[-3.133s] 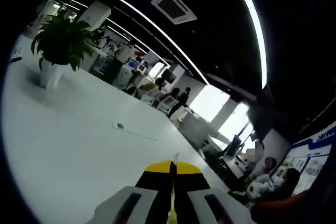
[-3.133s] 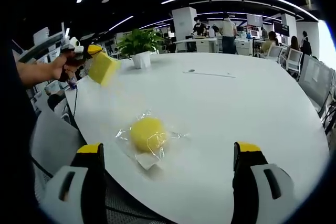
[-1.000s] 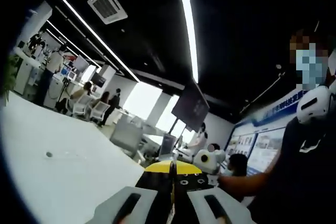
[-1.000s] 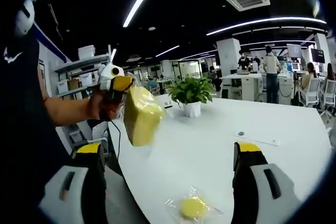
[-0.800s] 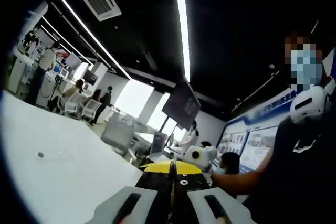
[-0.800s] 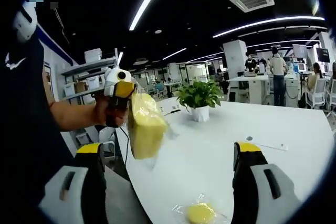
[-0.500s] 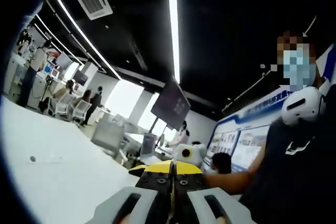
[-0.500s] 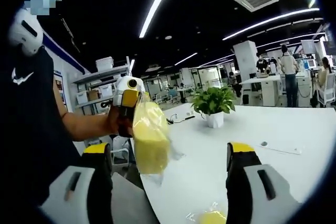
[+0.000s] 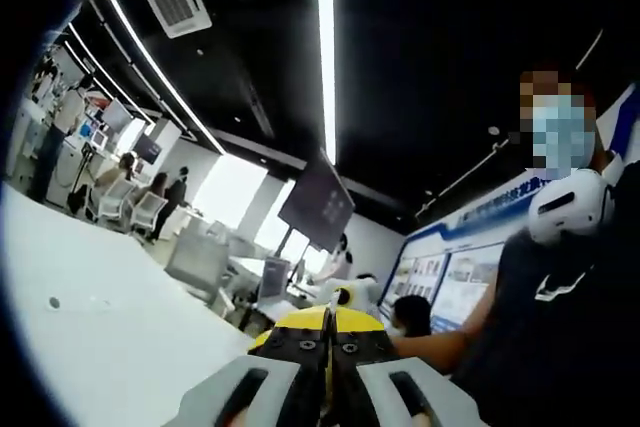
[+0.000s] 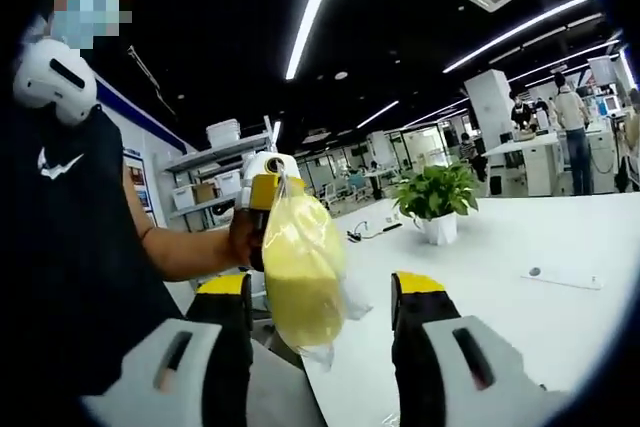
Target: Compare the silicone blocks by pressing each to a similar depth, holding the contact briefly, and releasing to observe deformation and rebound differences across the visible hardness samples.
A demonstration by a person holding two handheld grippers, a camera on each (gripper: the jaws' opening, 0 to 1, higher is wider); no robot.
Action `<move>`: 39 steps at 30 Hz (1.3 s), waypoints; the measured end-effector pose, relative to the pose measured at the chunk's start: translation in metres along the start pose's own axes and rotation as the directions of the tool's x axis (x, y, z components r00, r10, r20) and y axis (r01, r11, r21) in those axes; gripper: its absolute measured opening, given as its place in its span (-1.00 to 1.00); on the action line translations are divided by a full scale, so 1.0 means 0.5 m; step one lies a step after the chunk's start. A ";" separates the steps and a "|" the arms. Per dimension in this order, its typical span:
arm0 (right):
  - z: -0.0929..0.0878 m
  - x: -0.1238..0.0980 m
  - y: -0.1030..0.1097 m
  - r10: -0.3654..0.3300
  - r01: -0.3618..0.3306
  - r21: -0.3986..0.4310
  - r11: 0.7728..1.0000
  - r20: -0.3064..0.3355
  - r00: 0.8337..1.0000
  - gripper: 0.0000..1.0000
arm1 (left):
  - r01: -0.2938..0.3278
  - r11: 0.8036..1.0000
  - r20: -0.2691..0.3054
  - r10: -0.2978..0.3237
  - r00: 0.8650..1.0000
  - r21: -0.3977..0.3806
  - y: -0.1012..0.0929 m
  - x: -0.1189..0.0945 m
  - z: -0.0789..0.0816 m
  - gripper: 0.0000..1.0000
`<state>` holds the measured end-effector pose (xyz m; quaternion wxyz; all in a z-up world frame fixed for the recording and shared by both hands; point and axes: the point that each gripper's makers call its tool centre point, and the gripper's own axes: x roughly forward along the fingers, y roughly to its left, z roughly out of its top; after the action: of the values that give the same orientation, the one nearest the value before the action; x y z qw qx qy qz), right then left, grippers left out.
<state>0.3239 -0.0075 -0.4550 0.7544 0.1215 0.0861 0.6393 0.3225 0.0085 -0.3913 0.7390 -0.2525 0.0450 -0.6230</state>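
- L gripper [image 10: 268,190] was clamped tight on the top of the bagged yellow block [image 10: 303,272], w/ the block hanging free above the white table [image 10: 500,297] edge; in its own view the jaws met w/ no gap. I judged I held it up so the other tool could reach it.
- R gripper [image 10: 320,297] jaws stood apart, part-open, either side of the block, nothing held; whether they touched it I couldn't tell. Looked set for the squeeze.
- Potted plant [image 10: 437,197] sat further back on the table.
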 end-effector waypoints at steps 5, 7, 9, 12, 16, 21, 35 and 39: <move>0.004 0.001 0.005 0.017 -0.017 0.010 1.000 0.012 1.000 -0.20 | 0.004 1.000 0.016 -0.003 1.000 -0.007 -0.001 -0.001 0.003 -1.00; 0.006 0.002 0.008 0.027 -0.027 0.020 0.999 0.021 0.999 -0.21 | 0.003 1.000 0.019 -0.003 1.000 -0.008 -0.001 -0.001 0.004 -1.00; 0.004 0.004 0.010 0.029 -0.030 0.017 0.999 0.015 0.999 -0.22 | 0.010 1.000 0.024 -0.009 1.000 -0.009 -0.004 0.001 0.006 -1.00; 0.005 0.008 0.012 0.035 -0.035 0.013 0.999 0.018 0.999 -0.28 | 0.013 1.000 0.025 -0.013 1.000 -0.008 -0.007 0.004 0.006 -1.00; 0.007 0.011 0.020 0.051 -0.051 0.012 0.999 0.019 0.999 -0.44 | 0.012 1.000 0.026 -0.011 1.000 -0.005 -0.008 0.004 0.007 -1.00; 0.005 0.012 0.025 0.058 -0.058 0.013 0.998 0.012 0.998 -0.47 | 0.004 1.000 0.025 -0.004 1.000 -0.003 -0.006 -0.002 0.008 -1.00; 0.003 0.002 0.020 0.039 -0.039 0.047 0.998 -0.015 0.999 -0.68 | -0.032 0.999 0.013 0.032 0.999 0.022 0.003 -0.002 0.001 -1.00; 0.000 -0.001 0.013 0.025 -0.023 0.069 0.997 -0.035 0.999 -0.77 | -0.038 0.999 0.005 0.038 0.999 0.022 0.005 -0.001 -0.004 -1.00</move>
<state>0.3175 -0.0068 -0.4529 0.7403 0.1368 0.1199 0.6472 0.3239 0.0086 -0.3944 0.7535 -0.2448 0.0411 -0.6088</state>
